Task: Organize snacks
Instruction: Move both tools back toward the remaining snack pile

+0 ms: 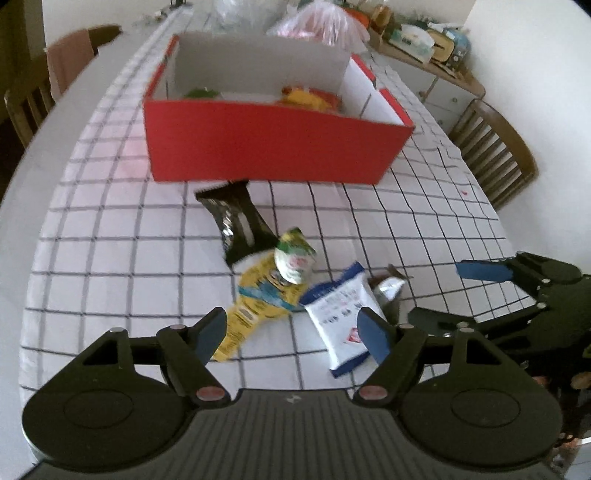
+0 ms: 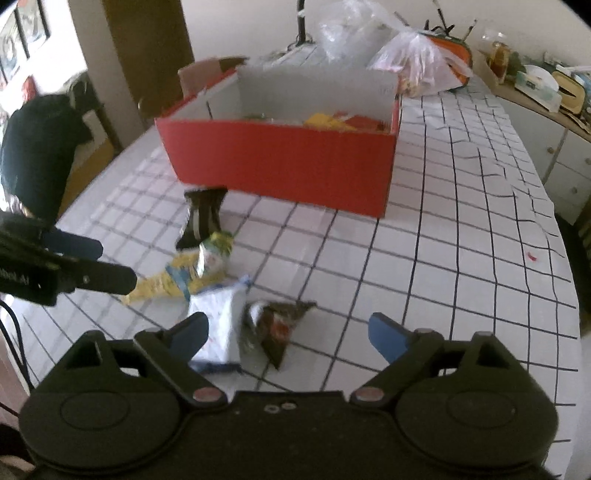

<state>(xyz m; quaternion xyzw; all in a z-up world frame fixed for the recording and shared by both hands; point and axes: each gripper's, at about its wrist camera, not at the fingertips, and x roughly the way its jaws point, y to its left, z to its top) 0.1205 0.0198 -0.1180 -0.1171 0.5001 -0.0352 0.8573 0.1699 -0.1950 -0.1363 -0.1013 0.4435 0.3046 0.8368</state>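
A red box (image 1: pixel 266 144) (image 2: pixel 288 162) with white inside walls stands on the checked tablecloth and holds several snacks. Loose packets lie in front of it: a black packet (image 1: pixel 236 221) (image 2: pixel 203 218), a yellow packet (image 1: pixel 255 306) (image 2: pixel 166 282), a small green-white pouch (image 1: pixel 295 258) (image 2: pixel 214 251), a white-blue packet (image 1: pixel 340 317) (image 2: pixel 218 325) and a dark triangular packet (image 1: pixel 388 286) (image 2: pixel 277 325). My left gripper (image 1: pixel 291 332) is open and empty just above the yellow and white-blue packets. My right gripper (image 2: pixel 288 332) is open and empty over the dark triangular packet.
Plastic bags (image 1: pixel 321 22) (image 2: pixel 406 59) sit behind the box. Wooden chairs (image 1: pixel 495 147) stand at the table's sides. A sideboard (image 2: pixel 554 122) with clutter lines the right wall. The right gripper (image 1: pixel 517 291) shows in the left wrist view, the left gripper (image 2: pixel 66 273) in the right wrist view.
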